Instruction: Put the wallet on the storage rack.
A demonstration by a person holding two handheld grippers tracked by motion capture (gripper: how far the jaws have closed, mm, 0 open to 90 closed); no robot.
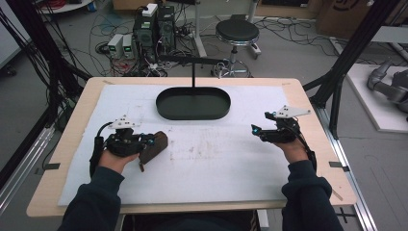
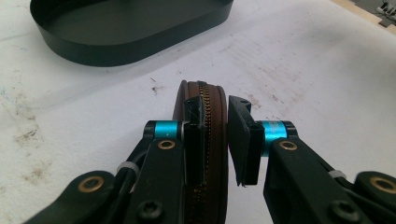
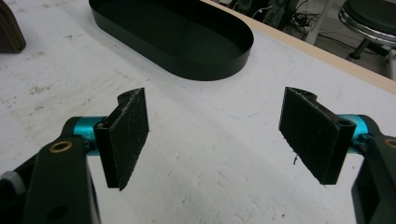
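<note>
1. High view: wooden table [image 1: 72, 144] under a stained white mat [image 1: 216, 159]; grey floor behind strewn with cables, computer boxes [image 1: 154, 26], a stool [image 1: 236, 32].
2. Black oval tray [image 1: 193, 103] at mat's far middle, a thin stand rising behind it.
3. Brown zipped pouch [image 2: 205, 140] on edge at left, between the left gripper [image 2: 217, 140] pads: one touches, the other just clear, so released.
4. Right gripper [image 3: 215, 135] gapes empty, well apart.
5. No legible writing.
</note>
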